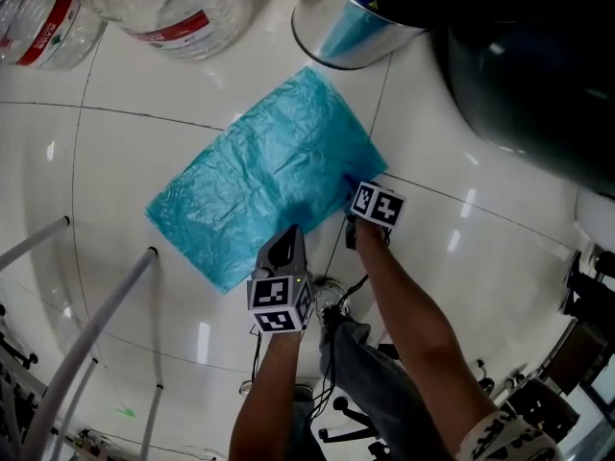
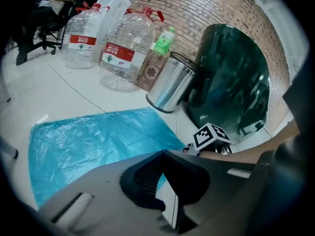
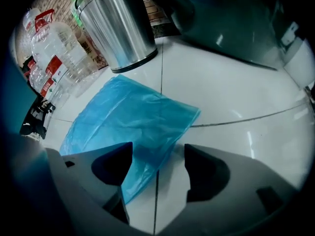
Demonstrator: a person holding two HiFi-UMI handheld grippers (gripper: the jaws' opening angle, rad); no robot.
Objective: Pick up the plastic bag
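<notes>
A blue plastic bag (image 1: 264, 176) lies flat on the white tiled floor. In the left gripper view the bag (image 2: 88, 141) spreads out beyond the jaws. My left gripper (image 1: 285, 240) hovers over the bag's near edge; its pads (image 2: 147, 173) meet at the tips and hold nothing. My right gripper (image 1: 357, 192) is at the bag's right edge. In the right gripper view it (image 3: 157, 161) stands open, with the bag's near edge (image 3: 142, 127) reaching in between the two jaws, the left jaw over the plastic and the right jaw over bare tile.
A steel bin (image 1: 346, 27) stands just beyond the bag's far corner. Large water bottles (image 1: 173, 8) sit at the far left. A big dark round object (image 1: 538, 65) fills the far right. Metal rails (image 1: 96, 325) rise at the near left.
</notes>
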